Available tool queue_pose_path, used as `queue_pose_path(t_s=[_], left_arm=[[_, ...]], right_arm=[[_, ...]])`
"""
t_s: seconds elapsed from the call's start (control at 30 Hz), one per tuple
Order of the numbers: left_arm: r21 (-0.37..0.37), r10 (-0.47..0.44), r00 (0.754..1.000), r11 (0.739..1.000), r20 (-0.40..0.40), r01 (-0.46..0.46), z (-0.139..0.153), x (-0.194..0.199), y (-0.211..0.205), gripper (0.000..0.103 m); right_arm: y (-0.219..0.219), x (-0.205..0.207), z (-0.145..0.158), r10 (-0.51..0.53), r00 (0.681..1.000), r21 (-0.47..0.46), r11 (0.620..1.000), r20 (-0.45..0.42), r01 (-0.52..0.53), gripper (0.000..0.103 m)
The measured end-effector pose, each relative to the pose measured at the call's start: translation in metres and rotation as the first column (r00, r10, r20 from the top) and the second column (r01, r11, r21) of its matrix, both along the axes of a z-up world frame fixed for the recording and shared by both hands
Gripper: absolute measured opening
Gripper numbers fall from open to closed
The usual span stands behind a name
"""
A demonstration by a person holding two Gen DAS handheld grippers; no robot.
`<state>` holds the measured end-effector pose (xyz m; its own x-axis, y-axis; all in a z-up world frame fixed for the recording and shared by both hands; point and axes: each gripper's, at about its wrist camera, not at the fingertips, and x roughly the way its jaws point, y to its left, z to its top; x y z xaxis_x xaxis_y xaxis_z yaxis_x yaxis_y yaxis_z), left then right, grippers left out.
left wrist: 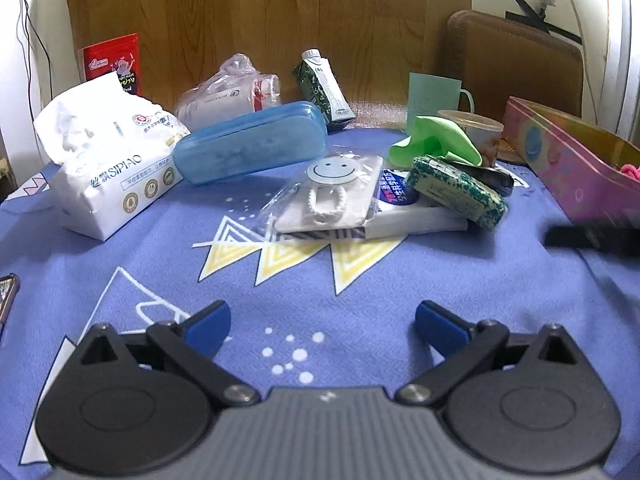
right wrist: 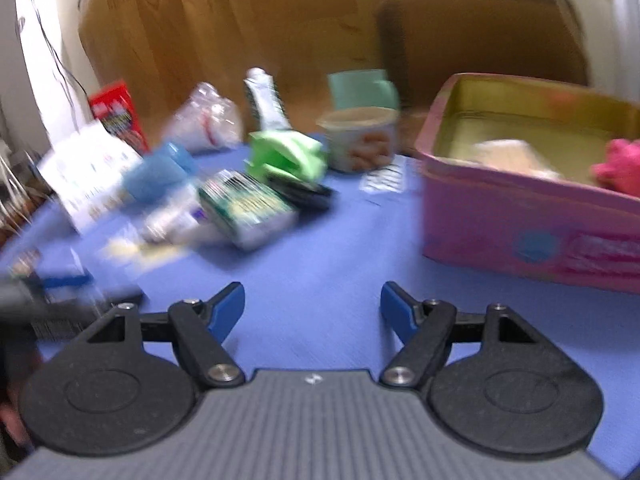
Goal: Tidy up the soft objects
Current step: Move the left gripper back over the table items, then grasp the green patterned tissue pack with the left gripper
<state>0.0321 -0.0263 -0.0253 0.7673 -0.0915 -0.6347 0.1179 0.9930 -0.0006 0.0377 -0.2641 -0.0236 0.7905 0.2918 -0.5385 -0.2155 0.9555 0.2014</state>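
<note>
The blue patterned cloth-covered surface (left wrist: 440,280) carried a pink open rectangular box (right wrist: 520,220) at the right. The crumpled bright green soft cloth (left wrist: 432,142) lay far, ahead and right of the left tongs (left wrist: 323,322), its length running left to right, so probably nearer the right tongs (right wrist: 312,308). Both tongs stood wide and empty. Only the blurred right view showed a pink soft thing (right wrist: 620,168) inside the box.
</note>
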Motion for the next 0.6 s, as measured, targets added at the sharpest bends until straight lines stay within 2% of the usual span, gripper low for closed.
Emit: queue_pose_path(t_s=[0.1,0.13,0.2,0.43,0.47,0.5,0.53,0.6], left_arm=[[-0.013,-0.001,1.000,1.000,0.001,0.001,0.000,0.000,0.001,0.102],[-0.019,-0.004,1.000,1.000,0.002,0.004,0.000,0.001,0.003,0.102],[-0.030,-0.006,1.000,1.000,0.004,0.006,0.001,0.000,0.005,0.102],[-0.031,-0.010,1.000,0.999,0.005,0.010,0.001,0.001,0.005,0.102],[-0.029,-0.010,1.000,1.000,0.004,0.010,0.001,0.000,0.005,0.102],[-0.027,-0.010,1.000,1.000,0.004,0.010,0.002,0.001,0.005,0.102],[-0.024,-0.010,1.000,1.000,0.003,0.010,0.002,0.001,0.004,0.102],[-0.017,-0.009,1.000,1.000,0.002,0.009,0.002,0.001,0.003,0.102]], right_arm=[[0.023,0.027,0.005,0.013,1.000,0.014,1.000,0.012,-0.014,0.079],[0.029,0.036,0.005,0.017,1.000,0.014,1.000,0.011,-0.017,0.084],[0.039,0.051,0.004,0.024,1.000,0.002,1.000,-0.002,-0.024,0.088],[0.042,0.081,-0.008,0.030,0.998,-0.011,0.999,-0.062,-0.031,0.089],[0.042,0.081,-0.008,0.036,0.998,-0.021,0.999,-0.058,-0.038,0.087],[0.043,0.080,-0.008,0.047,0.997,-0.027,0.998,-0.053,-0.049,0.076],[0.042,0.078,-0.007,0.052,0.997,-0.032,0.998,-0.049,-0.054,0.072],[0.038,0.075,-0.007,0.059,0.997,-0.023,0.998,-0.048,-0.060,0.070]])
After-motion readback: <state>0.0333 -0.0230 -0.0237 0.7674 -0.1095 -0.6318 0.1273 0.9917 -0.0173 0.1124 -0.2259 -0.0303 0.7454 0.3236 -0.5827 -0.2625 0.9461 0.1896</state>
